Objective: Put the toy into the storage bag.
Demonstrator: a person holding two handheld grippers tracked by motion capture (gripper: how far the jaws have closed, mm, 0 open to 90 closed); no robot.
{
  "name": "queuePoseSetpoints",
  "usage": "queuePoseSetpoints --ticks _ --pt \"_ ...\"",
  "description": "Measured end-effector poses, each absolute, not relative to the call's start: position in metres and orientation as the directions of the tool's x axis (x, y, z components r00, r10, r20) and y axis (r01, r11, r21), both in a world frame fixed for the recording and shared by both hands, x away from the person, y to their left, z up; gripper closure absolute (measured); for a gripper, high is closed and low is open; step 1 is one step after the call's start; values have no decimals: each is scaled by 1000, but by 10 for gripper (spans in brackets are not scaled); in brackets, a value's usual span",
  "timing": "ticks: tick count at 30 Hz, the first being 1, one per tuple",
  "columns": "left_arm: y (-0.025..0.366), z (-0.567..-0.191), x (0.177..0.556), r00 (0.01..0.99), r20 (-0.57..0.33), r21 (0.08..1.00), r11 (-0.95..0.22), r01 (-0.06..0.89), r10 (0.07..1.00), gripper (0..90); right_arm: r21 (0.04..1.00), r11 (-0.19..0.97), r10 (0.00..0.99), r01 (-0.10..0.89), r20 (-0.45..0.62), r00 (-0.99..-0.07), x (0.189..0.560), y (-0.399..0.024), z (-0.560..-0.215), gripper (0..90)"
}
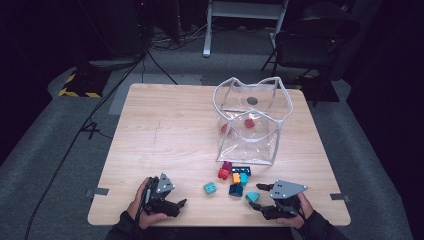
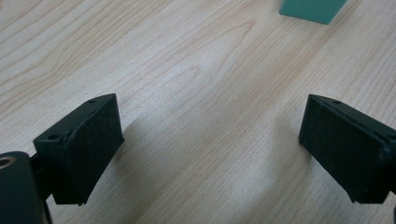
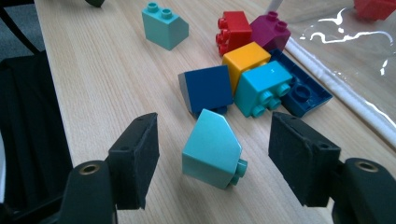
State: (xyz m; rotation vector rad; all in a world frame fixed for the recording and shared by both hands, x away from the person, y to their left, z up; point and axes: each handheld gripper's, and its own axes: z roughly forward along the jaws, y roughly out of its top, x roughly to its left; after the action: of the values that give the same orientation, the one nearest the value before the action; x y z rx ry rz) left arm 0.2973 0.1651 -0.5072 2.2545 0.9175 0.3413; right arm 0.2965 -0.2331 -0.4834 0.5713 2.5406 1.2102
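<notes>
While I look down from the high view, my right gripper sits near the table's near edge with a pale teal sloped plastic brick at its tips, just short of the loose cluster of coloured bricks in front of the clear plastic zip pouch, which holds two red bricks. My left gripper rests low at the near left of the light wooden table, well apart from a pale teal studded brick.

In the left gripper view, the jaws stand wide over bare wood, nothing between them.

In the right gripper view, the jaws stand wide on either side of the sloped brick; the pads are clear of it. A dark blue cube lies just beyond.
</notes>
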Motion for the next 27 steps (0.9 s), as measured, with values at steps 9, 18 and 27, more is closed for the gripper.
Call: queuePoseSetpoints --ticks 9,18,27 --pt "165 -507 297 718 -10 671 -528 520 696 64 770 589 456 244 -68 -887 300 -231 -493 343" --pt "165 -507 297 719 -10 671 -528 520 695 64 756 604 450 251 -63 -891 300 -226 -500 367" --pt "165 -507 297 718 -10 672 -528 520 696 64 764 595 466 250 -74 -882 300 -227 -501 549"
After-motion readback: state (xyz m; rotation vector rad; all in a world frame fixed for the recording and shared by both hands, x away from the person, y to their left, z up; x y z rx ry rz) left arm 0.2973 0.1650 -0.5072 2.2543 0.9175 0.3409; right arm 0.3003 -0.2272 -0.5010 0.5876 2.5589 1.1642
